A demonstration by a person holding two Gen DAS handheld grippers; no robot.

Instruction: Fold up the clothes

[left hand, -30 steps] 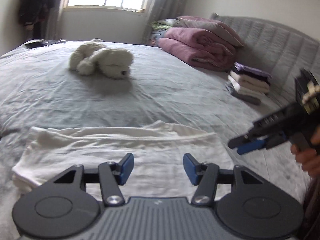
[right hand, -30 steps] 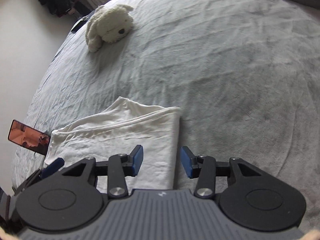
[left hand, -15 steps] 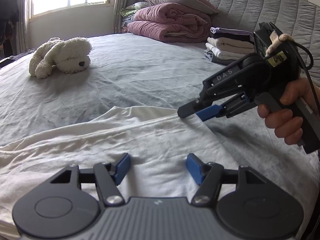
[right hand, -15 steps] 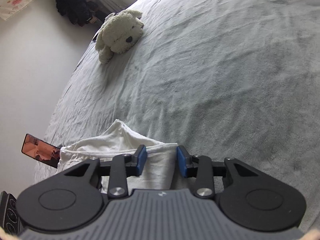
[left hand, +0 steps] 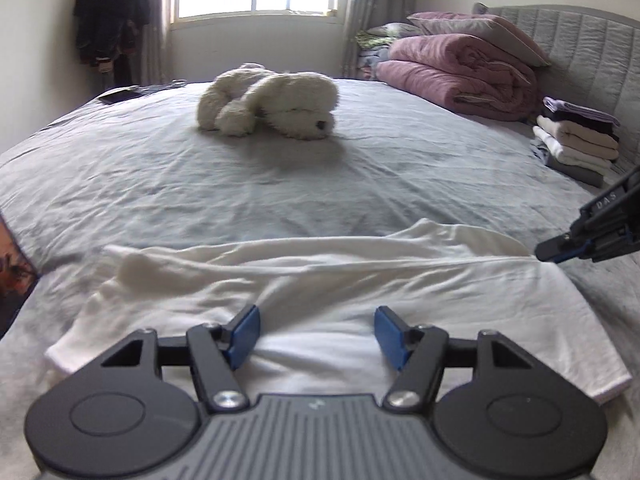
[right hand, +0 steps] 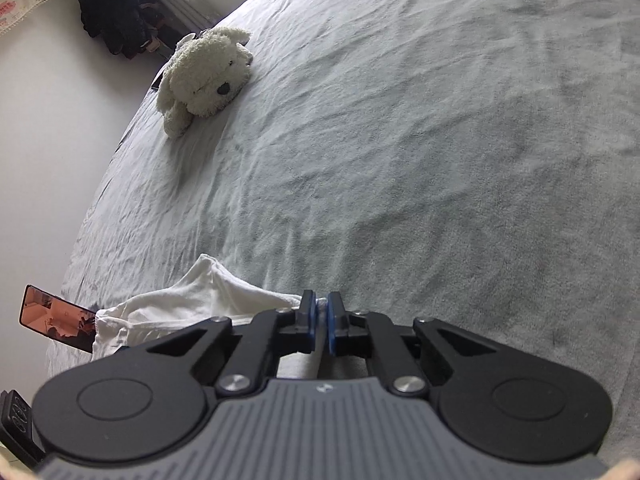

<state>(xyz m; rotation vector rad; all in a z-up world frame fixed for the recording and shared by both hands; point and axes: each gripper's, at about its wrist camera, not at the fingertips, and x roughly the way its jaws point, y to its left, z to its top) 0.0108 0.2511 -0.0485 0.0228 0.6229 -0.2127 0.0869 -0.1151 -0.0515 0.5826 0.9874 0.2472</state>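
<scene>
two grippers work a white garment [left hand: 340, 280] lying on the grey bed [left hand: 280, 184]: the right gripper [right hand: 319, 322] is pinched onto its corner, while the left gripper [left hand: 316, 334] hovers wide apart above the cloth, gripping nothing.

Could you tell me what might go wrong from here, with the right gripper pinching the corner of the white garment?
1. The right gripper holds only a thin bit of the white garment at its corner; a pull might slip it free.
2. The left gripper is open over the cloth, gripping nothing, so a one-sided lift could skew the fold.
</scene>
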